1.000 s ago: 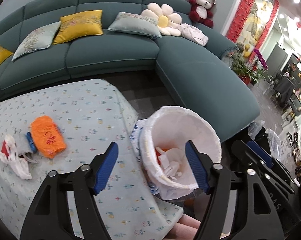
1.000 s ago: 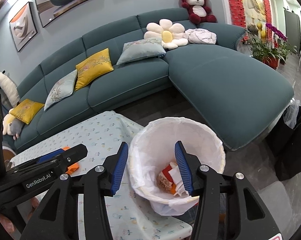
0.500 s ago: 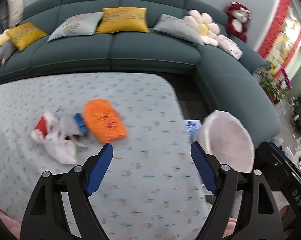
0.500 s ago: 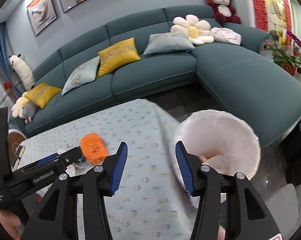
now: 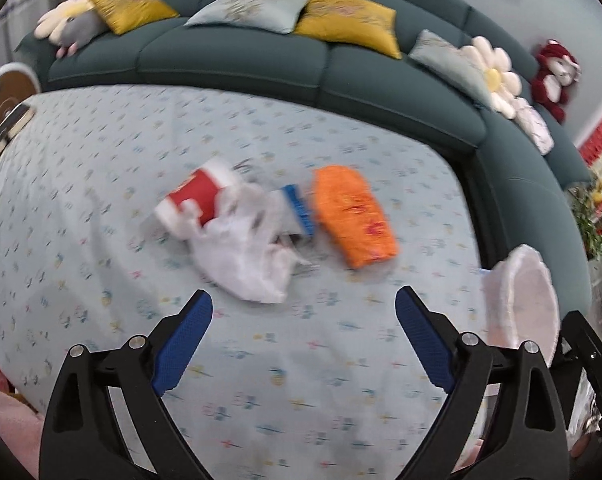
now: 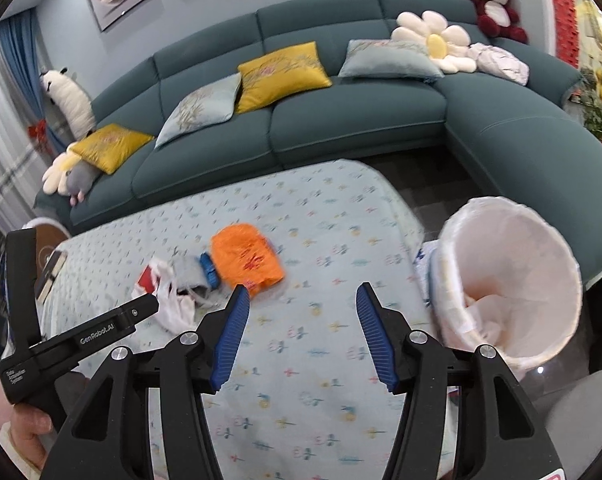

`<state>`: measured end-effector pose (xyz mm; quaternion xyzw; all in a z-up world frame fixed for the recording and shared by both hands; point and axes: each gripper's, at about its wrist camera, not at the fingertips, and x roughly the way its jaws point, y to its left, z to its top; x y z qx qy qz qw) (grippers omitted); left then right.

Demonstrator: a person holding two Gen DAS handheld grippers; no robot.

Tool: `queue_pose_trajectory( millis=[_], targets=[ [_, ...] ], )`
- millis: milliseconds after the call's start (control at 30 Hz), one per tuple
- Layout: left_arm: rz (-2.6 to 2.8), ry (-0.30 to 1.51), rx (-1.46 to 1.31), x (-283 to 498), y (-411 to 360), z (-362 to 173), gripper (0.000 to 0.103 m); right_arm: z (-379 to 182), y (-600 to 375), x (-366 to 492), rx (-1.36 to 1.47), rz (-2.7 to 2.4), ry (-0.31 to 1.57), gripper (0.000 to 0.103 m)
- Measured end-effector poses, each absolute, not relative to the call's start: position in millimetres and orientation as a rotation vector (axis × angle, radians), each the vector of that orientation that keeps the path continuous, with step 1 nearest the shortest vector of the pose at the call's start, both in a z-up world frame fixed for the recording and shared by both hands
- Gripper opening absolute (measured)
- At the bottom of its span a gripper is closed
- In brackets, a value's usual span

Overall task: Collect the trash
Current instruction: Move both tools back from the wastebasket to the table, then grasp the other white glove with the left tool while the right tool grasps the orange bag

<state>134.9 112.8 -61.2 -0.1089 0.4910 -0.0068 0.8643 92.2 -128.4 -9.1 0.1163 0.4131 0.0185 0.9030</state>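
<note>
i've swung both tools from the bin (image 6: 509,280) toward blurred, probably wrapper, trash (image 5: 245,248); left tool (image 5: 303,312) and right tool (image 6: 301,304) opening, empty.

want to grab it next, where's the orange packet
The orange packet lies on the table, right of the blue item, left of the bin.

Item count: one orange bag (image 6: 245,260); one white plastic bag (image 5: 243,258); one red and white carton (image 5: 195,198); one blue item (image 5: 299,210), kind not identifiable; one lined bin (image 6: 509,280); one table (image 6: 321,360). Sofa (image 6: 341,128): one. On it: two yellow cushions (image 6: 281,74), two grey-blue cushions (image 6: 201,110), two flower cushions (image 6: 435,46), one red plush bear (image 6: 491,4). Grippers: two, left gripper (image 5: 303,340) and right gripper (image 6: 299,336)
</note>
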Motion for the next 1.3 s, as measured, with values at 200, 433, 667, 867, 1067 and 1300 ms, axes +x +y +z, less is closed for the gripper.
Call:
queue_pose_trajectory(
  millis=[200,433,667,867,1067,1300],
  targets=[
    [0.024,1.074,-0.271,146,148,-86,0.089,-32,-94,114,0.226,0.078,0.910,0.054],
    [0.046,1.147,-0.323,172,163,-122,0.089,-60,-67,144,0.229,0.101,0.965,0.054],
    [0.065,1.192,-0.328,196,159,-152,0.088,-85,-50,176,0.205,0.111,1.009,0.054],
    [0.048,1.214,-0.368,202,158,-165,0.059,-107,-45,203,0.190,0.106,1.035,0.055],
    [0.014,1.201,-0.355,201,155,-162,0.026,-130,-42,227,0.206,0.103,1.068,0.055],
    [0.008,1.177,-0.384,205,156,-151,0.016,-157,-35,242,0.201,0.101,1.107,0.051]
  ],
)
